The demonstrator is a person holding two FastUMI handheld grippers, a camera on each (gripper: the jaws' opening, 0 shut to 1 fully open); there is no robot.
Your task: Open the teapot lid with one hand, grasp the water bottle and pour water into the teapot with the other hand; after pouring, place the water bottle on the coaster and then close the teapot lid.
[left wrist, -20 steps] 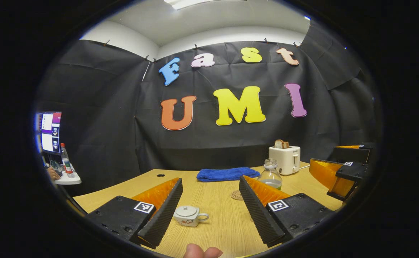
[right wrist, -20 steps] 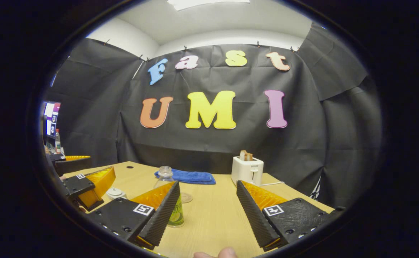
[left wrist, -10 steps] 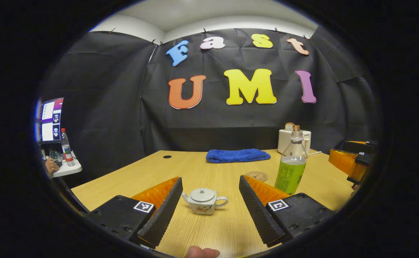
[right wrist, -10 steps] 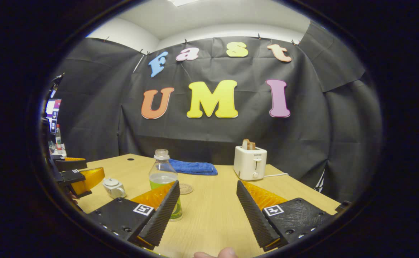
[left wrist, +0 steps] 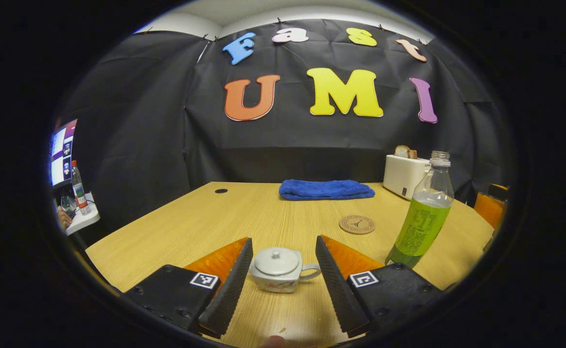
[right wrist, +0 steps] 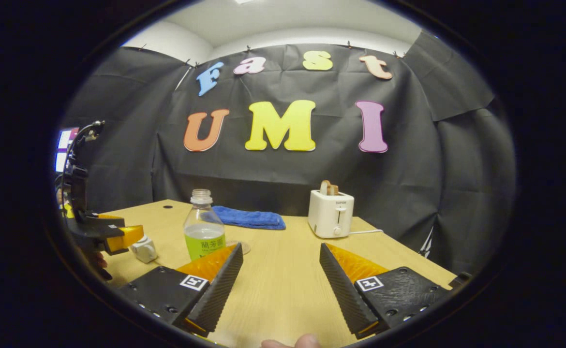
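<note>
While both tools hang over the wooden desk, the scene reads left to right as follows.

Left tool: spread wide, its fingers either side of the teapot without touching it, low over the desk.
Teapot: small, white, lid on, standing on the desk between the left tool's fingers, handle turned toward the tool's right finger. In the right gripper view the teapot sits far to the left of the right tool, just beside the far-off left tool.
Blue towel: folded, far ahead of the left tool, near the back edge of the desk.
Coaster: round, flat on the desk, ahead of the left tool and a little to its right, bare, between the towel and the bottle.
Water bottle: uncapped, upright, green label, partly filled, standing on the desk just beyond the left tool's right finger. In the right gripper view the bottle stands just ahead of the right tool's left finger, apart from it.
Toaster: white, with bread in its slots, far right at the back of the desk.
Right tool: spread wide, nothing between its fingers, bare desk ahead of it; the toaster lies beyond its right finger.
</note>
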